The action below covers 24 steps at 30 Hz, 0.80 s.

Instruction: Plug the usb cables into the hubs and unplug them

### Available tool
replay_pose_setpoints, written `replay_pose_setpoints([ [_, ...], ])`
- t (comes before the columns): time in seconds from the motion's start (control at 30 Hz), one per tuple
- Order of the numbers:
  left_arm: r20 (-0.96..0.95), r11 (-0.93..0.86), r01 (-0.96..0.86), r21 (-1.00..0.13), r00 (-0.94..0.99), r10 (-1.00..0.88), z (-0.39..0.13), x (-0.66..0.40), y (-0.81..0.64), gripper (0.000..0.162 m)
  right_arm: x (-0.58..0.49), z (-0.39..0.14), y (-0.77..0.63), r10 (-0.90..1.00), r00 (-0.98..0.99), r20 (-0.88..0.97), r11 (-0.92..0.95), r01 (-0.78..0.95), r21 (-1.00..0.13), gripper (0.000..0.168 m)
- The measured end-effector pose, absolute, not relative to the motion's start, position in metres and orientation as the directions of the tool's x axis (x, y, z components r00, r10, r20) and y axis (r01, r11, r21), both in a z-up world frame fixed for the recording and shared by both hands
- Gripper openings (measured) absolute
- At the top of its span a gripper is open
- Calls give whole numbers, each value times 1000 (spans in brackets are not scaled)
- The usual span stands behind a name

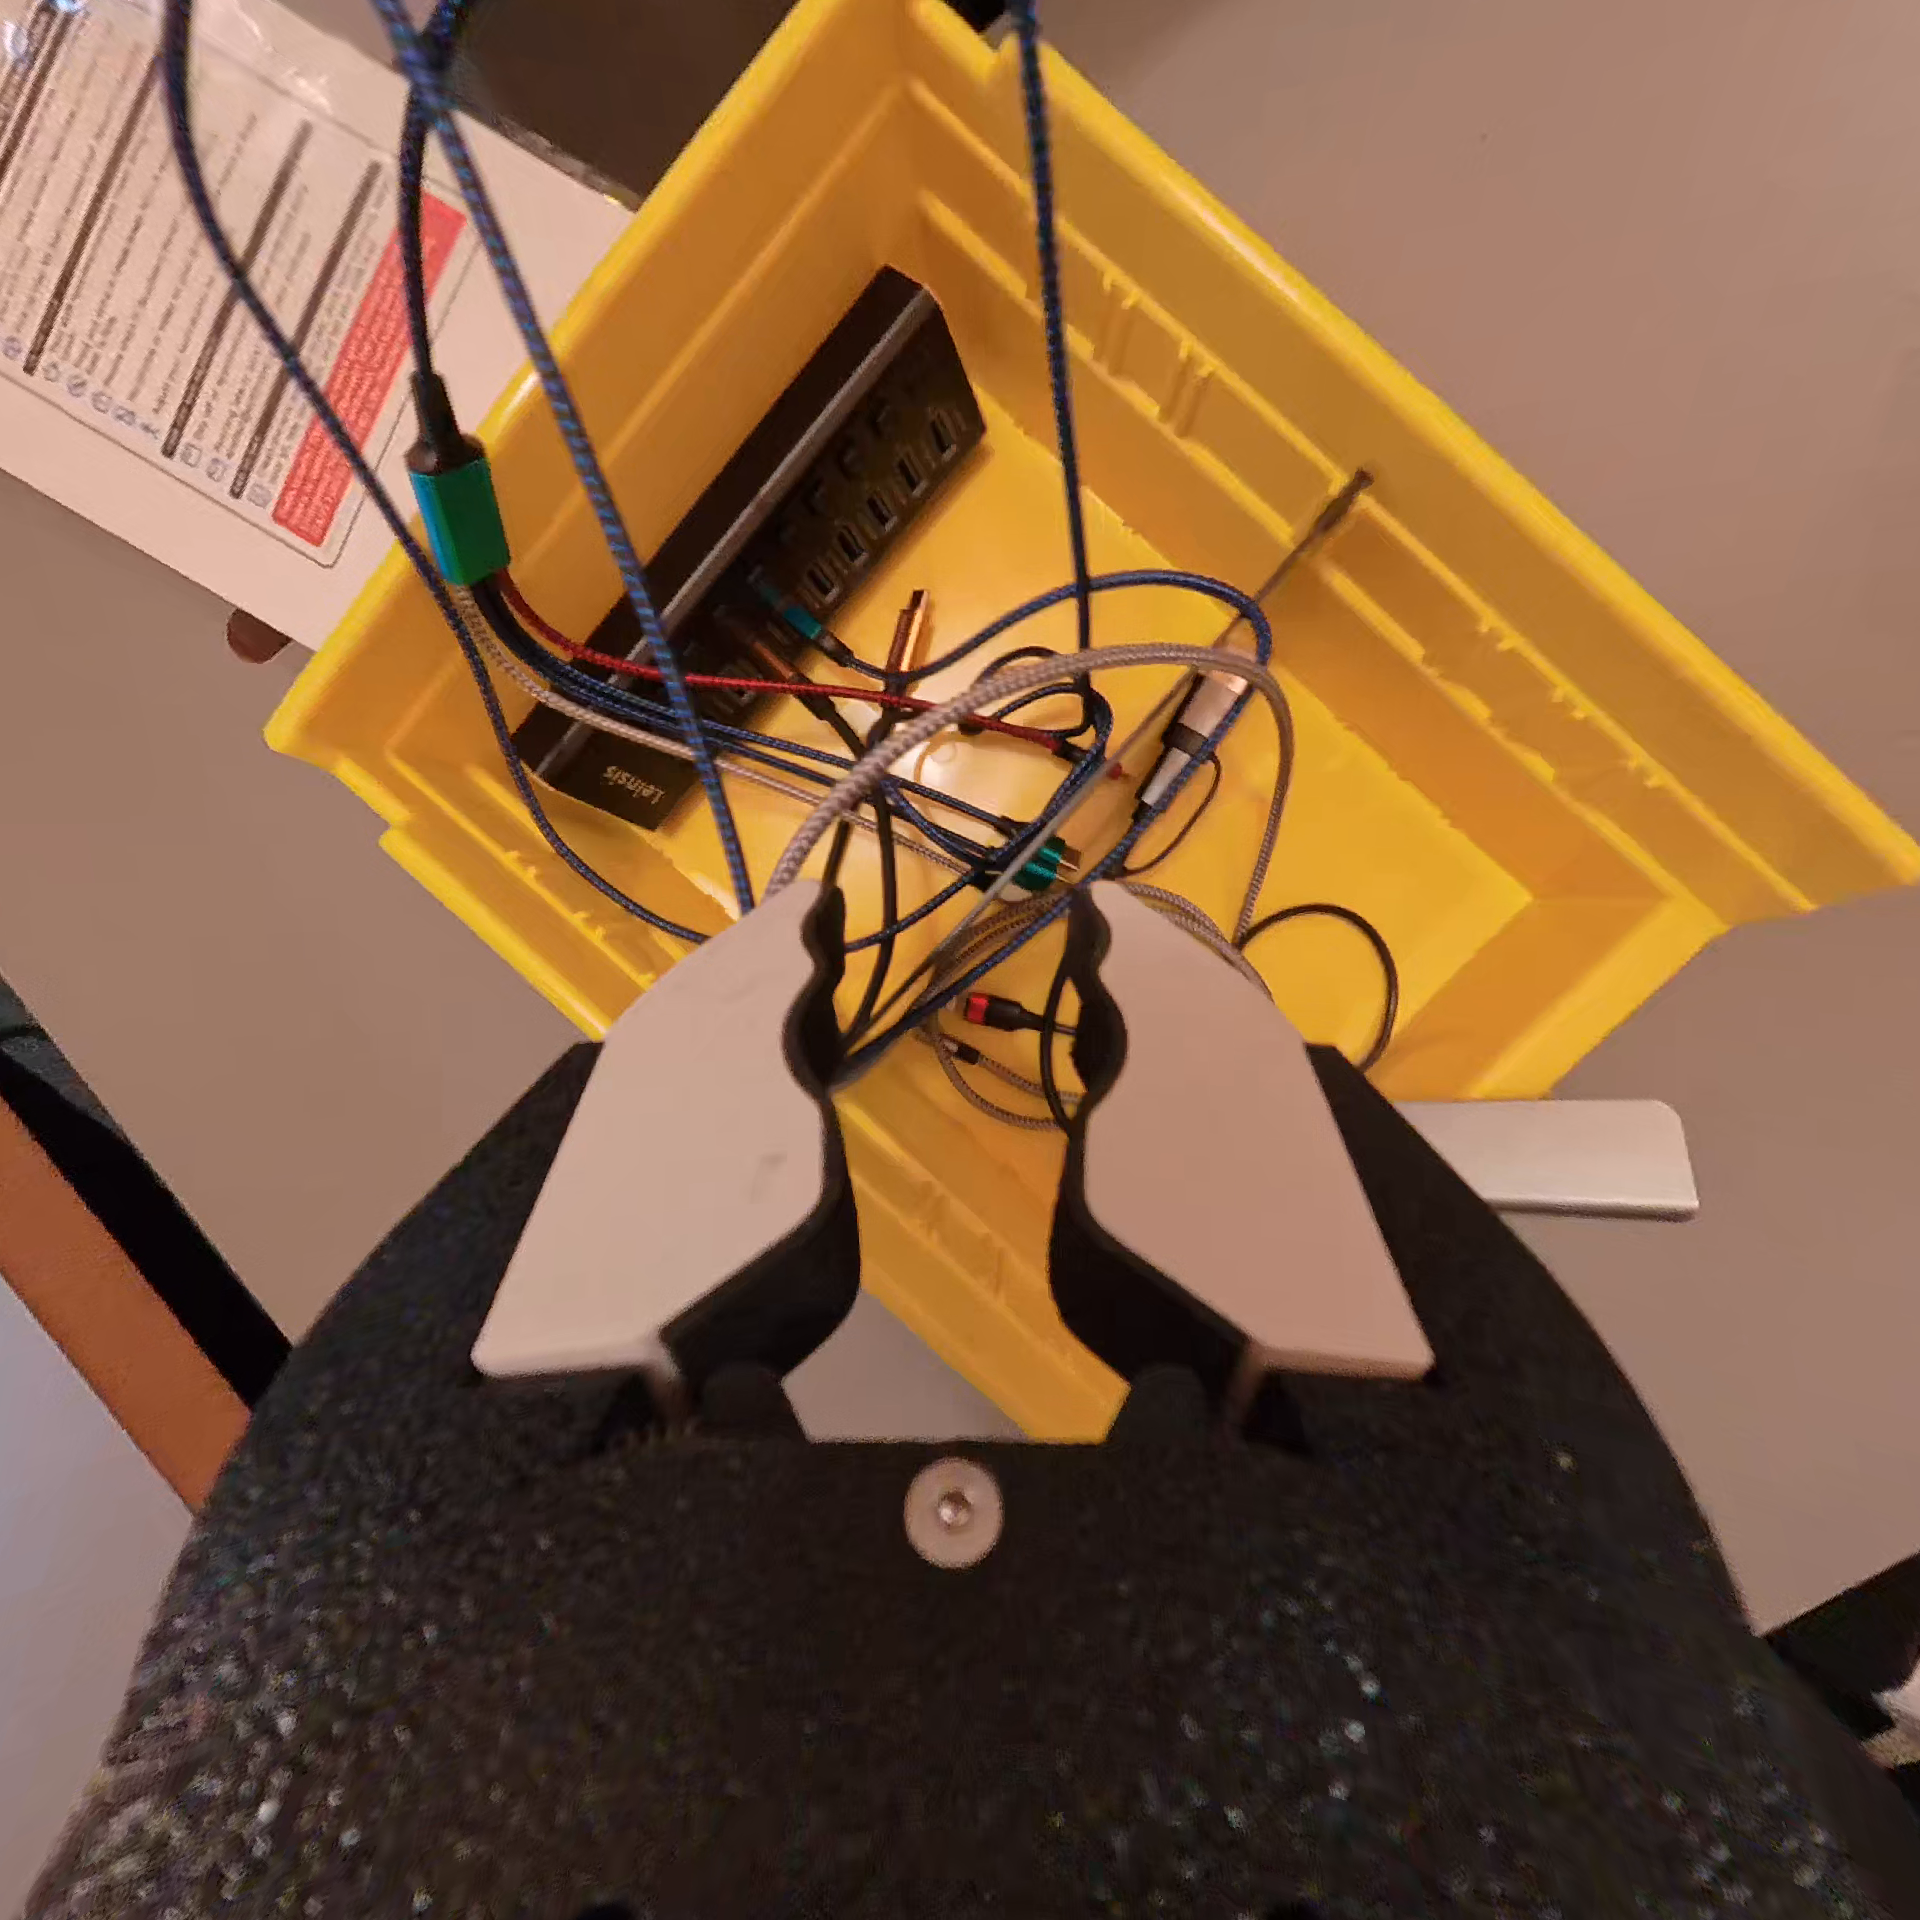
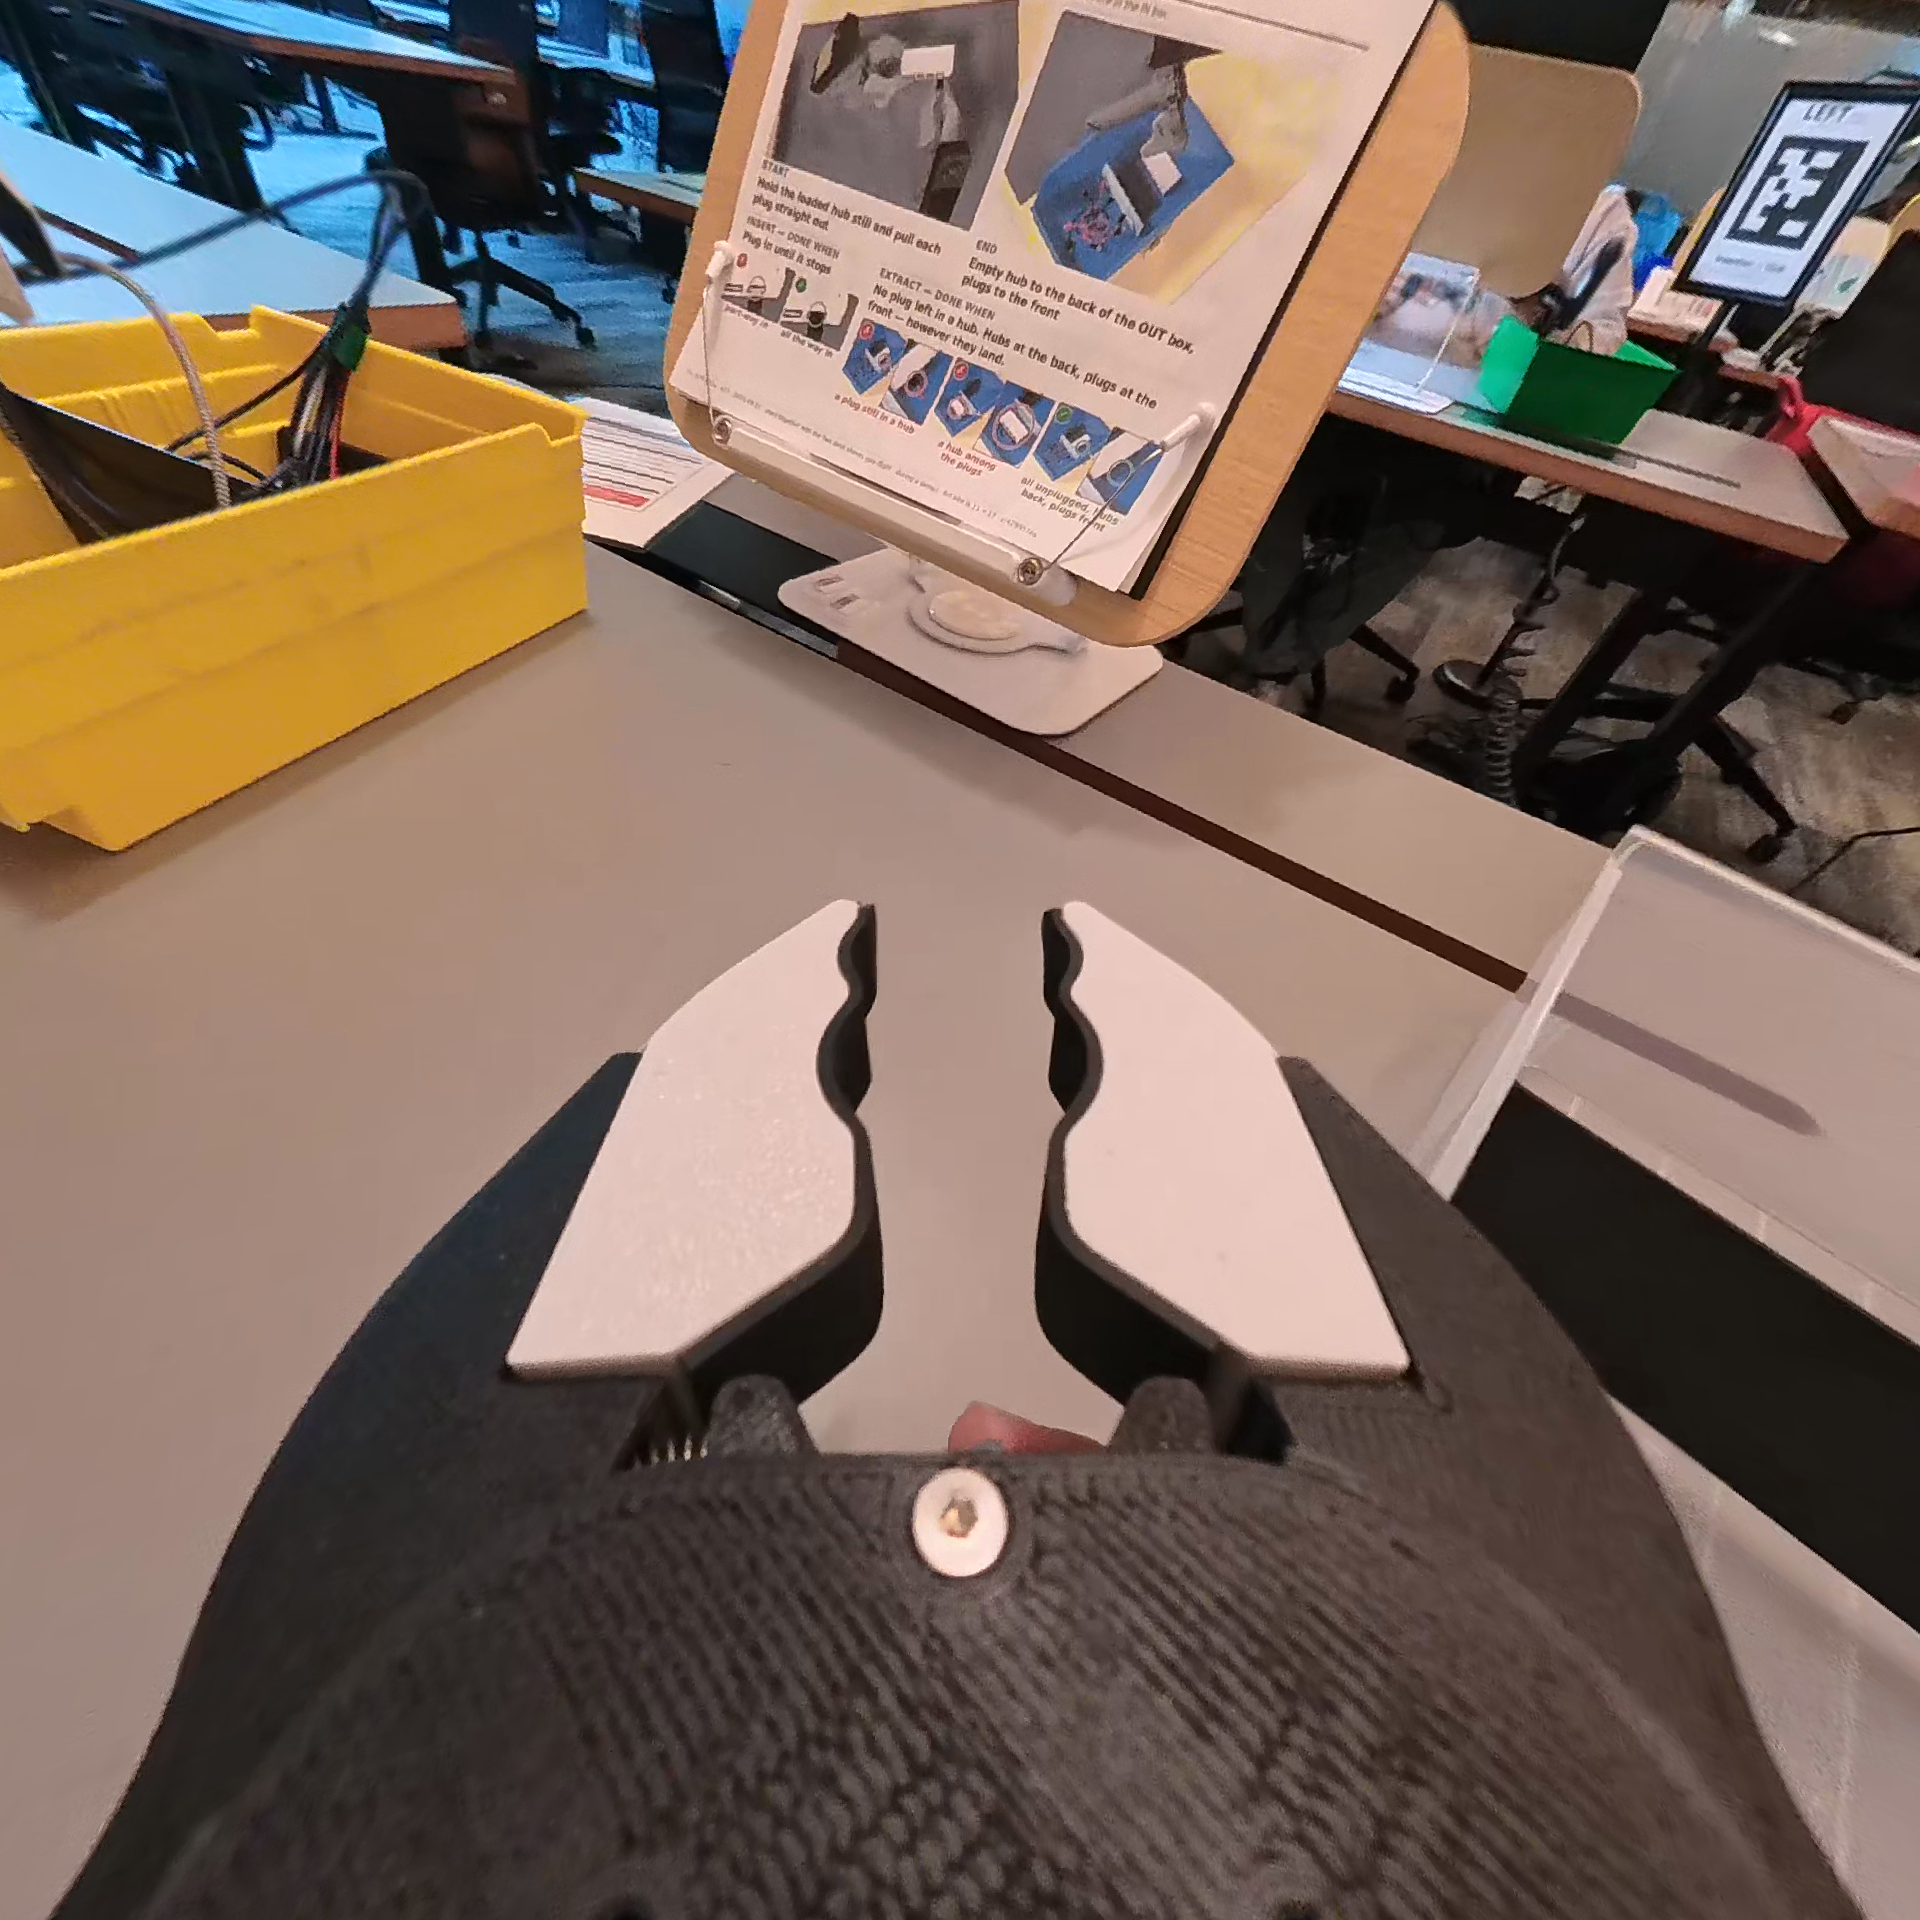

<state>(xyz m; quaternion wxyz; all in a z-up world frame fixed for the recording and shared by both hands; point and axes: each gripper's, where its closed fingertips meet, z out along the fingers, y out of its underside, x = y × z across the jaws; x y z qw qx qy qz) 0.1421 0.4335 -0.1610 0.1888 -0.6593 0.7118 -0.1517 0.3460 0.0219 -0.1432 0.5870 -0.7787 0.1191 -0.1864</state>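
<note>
In the left wrist view a yellow bin (image 1: 1351, 343) holds a black USB hub (image 1: 831, 468) along its left wall, with two or three cables plugged into it. A tangle of braided cables (image 1: 1039, 727) lies beside it, with loose silver (image 1: 1205, 717), copper (image 1: 909, 634), green (image 1: 1039, 868) and red (image 1: 987, 1008) plugs. My left gripper (image 1: 948, 899) is open above the bin's near corner. Several cables pass between its fingers and bunch against the left finger (image 1: 707, 1091). Blue cables and a green connector (image 1: 457, 509) hang from above the frame. My right gripper (image 2: 958, 920) is open and empty over the grey table (image 2: 416, 987).
The bin (image 2: 312, 582) shows at the left in the right wrist view. A wooden stand with an instruction sheet (image 2: 1039, 260) stands at the table's far edge. A clear acrylic piece (image 2: 1714, 1039) is at the right. Another printed sheet (image 1: 187, 260) lies left of the bin. Spacing between my two grippers at the tips: around 45 cm. To reach the green connector (image 1: 457, 509) in a straight line is about 12 cm for my left fingers, about 50 cm for my right.
</note>
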Motion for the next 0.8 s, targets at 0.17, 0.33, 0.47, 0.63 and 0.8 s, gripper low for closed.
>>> replay_pose_setpoints([
  [0.17, -95, 319, -838, -444, -310, -946, -153, 118, 399, 39, 351, -152, 20, -407, 902, 141, -300, 13, -954, 31],
  [0.33, -72, 672, -697, -250, -679, -730, -181, 68, 358, 39, 352, -157, 24, -404, 909, 102, -283, -19, -959, 31],
  [0.47, -90, 741, -669, -53, -736, -671, -213, 60, 369, 43, 344, -163, 32, -372, 922, 106, -307, -14, -952, 31],
  [0.63, -40, 783, -619, 65, -785, -618, -245, 62, 371, 56, 331, -160, 39, -328, 934, 144, -331, 30, -943, 32],
  [0.8, -41, 813, -568, 130, -822, -568, -265, 70, 370, 46, 322, -149, 43, -308, 942, 131, -296, 36, -955, 32],
])
